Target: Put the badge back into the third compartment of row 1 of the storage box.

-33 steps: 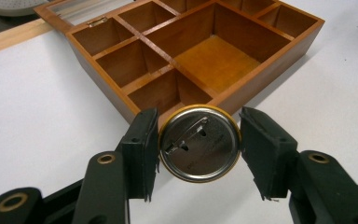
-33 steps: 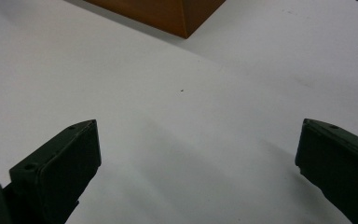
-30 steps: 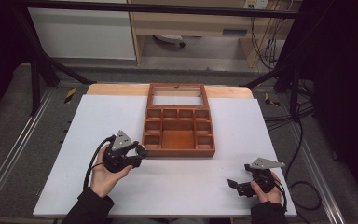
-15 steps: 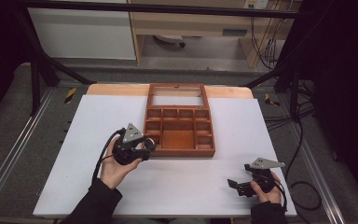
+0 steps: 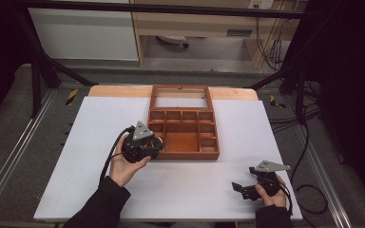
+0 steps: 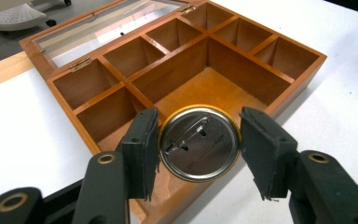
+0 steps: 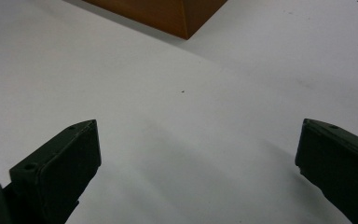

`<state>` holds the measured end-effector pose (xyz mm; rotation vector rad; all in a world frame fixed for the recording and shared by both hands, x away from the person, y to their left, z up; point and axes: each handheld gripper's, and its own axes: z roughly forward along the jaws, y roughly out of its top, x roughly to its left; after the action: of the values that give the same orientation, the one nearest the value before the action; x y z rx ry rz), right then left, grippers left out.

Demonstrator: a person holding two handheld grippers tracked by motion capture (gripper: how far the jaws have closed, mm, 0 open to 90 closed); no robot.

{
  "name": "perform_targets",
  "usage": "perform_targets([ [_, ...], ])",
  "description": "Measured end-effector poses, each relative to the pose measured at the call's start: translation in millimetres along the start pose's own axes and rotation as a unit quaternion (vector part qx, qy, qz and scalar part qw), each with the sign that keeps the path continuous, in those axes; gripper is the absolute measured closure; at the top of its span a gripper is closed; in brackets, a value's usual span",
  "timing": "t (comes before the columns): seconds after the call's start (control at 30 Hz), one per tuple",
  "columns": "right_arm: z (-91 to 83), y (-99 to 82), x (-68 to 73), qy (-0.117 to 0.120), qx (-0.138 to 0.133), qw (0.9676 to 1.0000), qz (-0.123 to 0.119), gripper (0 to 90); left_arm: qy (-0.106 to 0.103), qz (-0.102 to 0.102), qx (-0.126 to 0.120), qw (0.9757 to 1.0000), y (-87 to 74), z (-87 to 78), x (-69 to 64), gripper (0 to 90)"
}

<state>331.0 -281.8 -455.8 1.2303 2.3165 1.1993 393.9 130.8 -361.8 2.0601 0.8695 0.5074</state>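
A wooden box [image 5: 185, 155] with several compartments sits open at the table's middle, its glass lid [image 5: 179, 97] folded flat behind it. My left gripper [image 5: 148, 145] hovers at the box's near left corner, shut on a round metal pin badge [image 6: 199, 143]. The badge's silver back and clasp face the camera, with a jaw pressed against each side of its rim. Below it lies the rim of the box's large compartment [image 6: 209, 84]. My right gripper [image 5: 241, 190] rests low at the table's near right, open, with bare white tabletop between its jaws [image 7: 198, 140].
The white tabletop [image 5: 100, 118] spreads wide on both sides of the box. A corner of the box [image 7: 168, 14] shows at the top of the right gripper view. Cables [image 5: 309, 142] hang off the table's right edge, and metal rails run along both sides.
My left hand has carried the badge to the right and a little farther away, from open tabletop to the box's near left corner. The right gripper has stayed put.
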Motion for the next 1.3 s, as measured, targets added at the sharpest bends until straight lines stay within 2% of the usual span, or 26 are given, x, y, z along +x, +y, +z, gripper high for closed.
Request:
perform_targets([
  [0.47,-0.2,0.0,-0.3,0.0,0.0,1.0,0.001,0.7,-0.005,0.0,0.001,1.0,13.5,19.9,-1.7,47.7],
  [0.87,0.1,0.0,-0.4,0.0,0.0,1.0,0.001,0.7,0.0,-0.006,0.003,1.0,28.5,33.9,0.8,47.7],
  [1.3,0.2,-0.2,-0.9,0.0,0.001,1.0,0.001,0.7,0.011,-0.003,0.007,0.9999,47.0,48.4,4.3,47.8],
])
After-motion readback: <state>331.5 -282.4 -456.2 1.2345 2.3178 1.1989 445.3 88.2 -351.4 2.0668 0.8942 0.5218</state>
